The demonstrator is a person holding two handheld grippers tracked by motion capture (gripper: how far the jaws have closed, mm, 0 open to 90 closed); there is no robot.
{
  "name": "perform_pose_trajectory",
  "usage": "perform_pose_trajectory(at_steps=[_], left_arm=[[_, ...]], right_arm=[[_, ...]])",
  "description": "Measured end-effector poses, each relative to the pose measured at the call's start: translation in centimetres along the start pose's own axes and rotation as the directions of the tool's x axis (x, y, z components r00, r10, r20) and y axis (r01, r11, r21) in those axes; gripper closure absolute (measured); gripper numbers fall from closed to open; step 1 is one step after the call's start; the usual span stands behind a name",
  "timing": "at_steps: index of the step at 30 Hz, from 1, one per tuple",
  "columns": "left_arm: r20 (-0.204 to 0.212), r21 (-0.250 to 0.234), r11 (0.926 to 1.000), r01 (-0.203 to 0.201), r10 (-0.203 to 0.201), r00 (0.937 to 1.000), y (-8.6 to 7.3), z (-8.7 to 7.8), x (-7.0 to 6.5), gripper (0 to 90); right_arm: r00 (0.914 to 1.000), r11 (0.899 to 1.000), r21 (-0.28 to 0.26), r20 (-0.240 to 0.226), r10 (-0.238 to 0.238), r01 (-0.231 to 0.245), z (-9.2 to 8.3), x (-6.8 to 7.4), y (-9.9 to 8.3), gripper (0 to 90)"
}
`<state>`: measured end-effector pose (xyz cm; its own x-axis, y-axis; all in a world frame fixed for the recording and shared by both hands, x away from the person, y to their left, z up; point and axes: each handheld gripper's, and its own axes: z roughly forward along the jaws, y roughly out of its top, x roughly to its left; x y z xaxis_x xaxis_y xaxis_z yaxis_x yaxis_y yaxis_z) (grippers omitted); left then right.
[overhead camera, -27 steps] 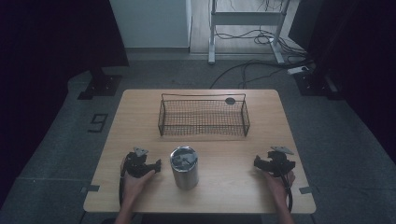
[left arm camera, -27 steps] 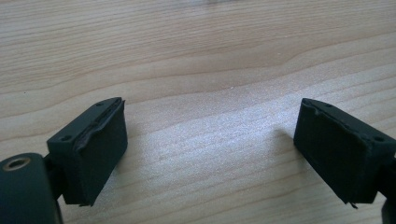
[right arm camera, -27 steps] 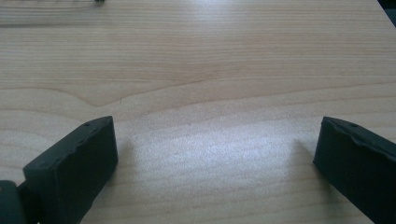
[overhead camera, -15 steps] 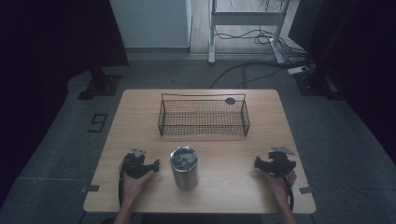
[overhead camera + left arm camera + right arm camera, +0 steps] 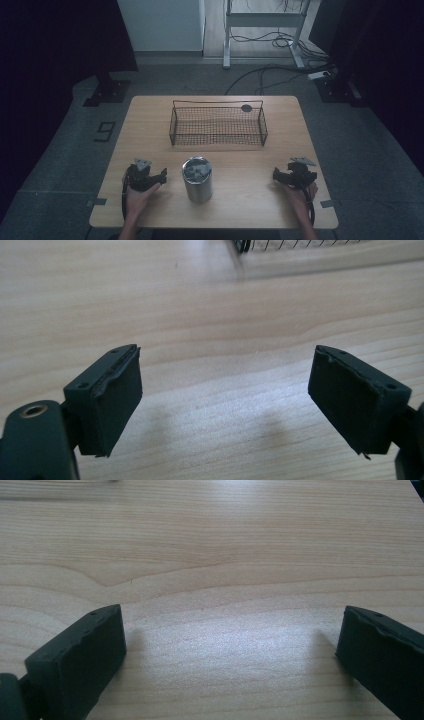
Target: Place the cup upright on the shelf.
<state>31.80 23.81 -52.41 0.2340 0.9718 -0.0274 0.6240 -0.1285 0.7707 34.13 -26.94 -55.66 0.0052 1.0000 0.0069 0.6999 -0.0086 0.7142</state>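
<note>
The left gripper (image 5: 161, 176) sits at the lower left of the wooden table (image 5: 150, 125), its jaws wide apart with nothing between them. The right gripper (image 5: 276, 174) sits at the lower right, also wide apart and empty. The metal can (image 5: 197, 179) stands between them, touching neither. Behind it is a wire basket (image 5: 218, 125).

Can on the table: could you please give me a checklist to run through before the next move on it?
1. Left claw open, nothing between the jaws: ok.
2. Right claw open, nothing between the jaws: ok.
3. Can upright on the table, between the two claws and apart from both: ok.
4. Basket upright beyond the can, nothing standing between them: ok.
5. What the can holds: cannot tell.
</note>
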Motion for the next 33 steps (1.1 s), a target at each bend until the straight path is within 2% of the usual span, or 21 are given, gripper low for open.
perform_pose_trajectory(at_steps=[1,2,4,5,7,8,10,11,12,13,16,17,20,24,28,30,31,32,33], left_arm=[[0.022,-0.019,0.9998,0.004,-0.004,0.9997,0.1,-0.5,0.1,14.4],[0.022,-0.019,0.9998,0.004,-0.004,0.9997,0.1,-0.5,0.1,14.5],[0.049,-0.035,0.9994,0.009,-0.007,0.9988,0.3,-1.0,0.2,14.5],[0.075,-0.046,0.9987,0.02,-0.016,0.997,0.4,-1.5,0.3,14.8],[0.084,-0.045,0.9988,0.018,-0.014,0.9964,0.5,-1.7,0.3,14.8],[0.088,-0.037,0.9993,0.0,0.003,0.9961,0.7,-2.4,0.1,14.8],[0.096,-0.037,0.9993,-0.007,0.011,0.9953,0.9,-2.8,0.0,14.7],[0.133,-0.045,0.999,-0.003,0.009,0.9911,1.3,-3.6,-0.3,14.6],[0.133,-0.045,0.999,-0.003,0.009,0.9911,1.3,-3.6,-0.3,14.5],[0.157,-0.057,0.9983,-0.011,0.02,0.9873,1.6,-4.3,-0.7,14.3],[0.165,-0.066,0.9974,-0.029,0.04,0.9856,1.8,-4.8,-1.2,13.8],[0.177,-0.077,0.9963,-0.038,0.052,0.9829,1.9,-5.2,-1.5,13.5],[0.185,-0.082,0.9956,-0.046,0.06,0.9808,2.0,-5.6,-1.8,13.2],[0.19,-0.087,0.9934,-0.074,0.09,0.9776,2.1,-5.8,-2.4,11.1],[0.218,-0.089,0.9914,-0.095,0.113,0.9695,2.1,-6.0,-3.1,8.6],[0.234,-0.092,0.9901,-0.107,0.125,0.9642,2.2,-6.2,-3.4,7.4],[0.252,-0.097,0.9888,-0.113,0.135,0.9582,2.2,-6.4,-3.7,6.1],[0.252,-0.097,0.9888,-0.113,0.135,0.9582,2.2,-6.4,-3.7,5.7],[0.26,-0.099,0.9877,-0.121,0.143,0.9549,2.2,-6.4,-3.7,5.4]], right_arm=[[1.0,1.0,0.0,0.0,0.0,0.0,0.0,0.0,0.0,0.0],[1.0,1.0,0.0,0.0,0.0,0.0,0.0,0.0,0.0,0.0],[1.0,1.0,0.0,0.0,0.0,0.0,0.0,0.0,0.0,0.0],[1.0,1.0,0.0,0.0,0.0,0.0,0.0,0.0,0.0,0.0],[1.0,1.0,0.0,0.0,0.0,0.0,0.0,0.0,0.0,0.0],[1.0,1.0,-0.001,0.0,0.0,0.0,0.0,0.0,0.0,0.0],[1.0,1.0,-0.001,0.0,-0.002,0.002,0.0,0.0,0.0,0.0],[1.0,1.0,-0.001,0.0,0.0,0.0,0.0,0.0,0.0,0.0],[1.0,1.0,-0.001,0.0,0.0,0.0,0.0,0.0,0.0,0.0],[1.0,1.0,0.0,0.0,0.0,0.0,0.0,0.0,0.0,0.0],[1.0,1.0,-0.001,0.0,-0.001,0.001,0.0,0.0,0.0,0.0],[1.0,1.0,-0.001,0.0,-0.001,0.001,0.0,0.0,0.0,0.0],[1.0,1.0,-0.001,0.0,-0.002,0.002,0.0,0.0,0.0,0.0],[1.0,1.0,0.0,0.0,-0.001,0.001,0.0,0.0,0.0,0.0],[1.0,1.0,-0.001,0.0,-0.003,0.003,0.0,0.0,0.0,0.0],[1.0,1.0,-0.002,0.0,-0.002,0.002,0.0,0.0,0.0,0.0],[1.0,1.0,-0.001,0.0,0.0,0.0,0.0,0.0,0.0,0.0],[1.0,1.0,-0.001,0.0,0.0,0.0,0.0,0.0,0.0,0.0],[1.0,1.0,-0.001,0.0,-0.002,0.002,0.0,0.0,0.0,0.0]])
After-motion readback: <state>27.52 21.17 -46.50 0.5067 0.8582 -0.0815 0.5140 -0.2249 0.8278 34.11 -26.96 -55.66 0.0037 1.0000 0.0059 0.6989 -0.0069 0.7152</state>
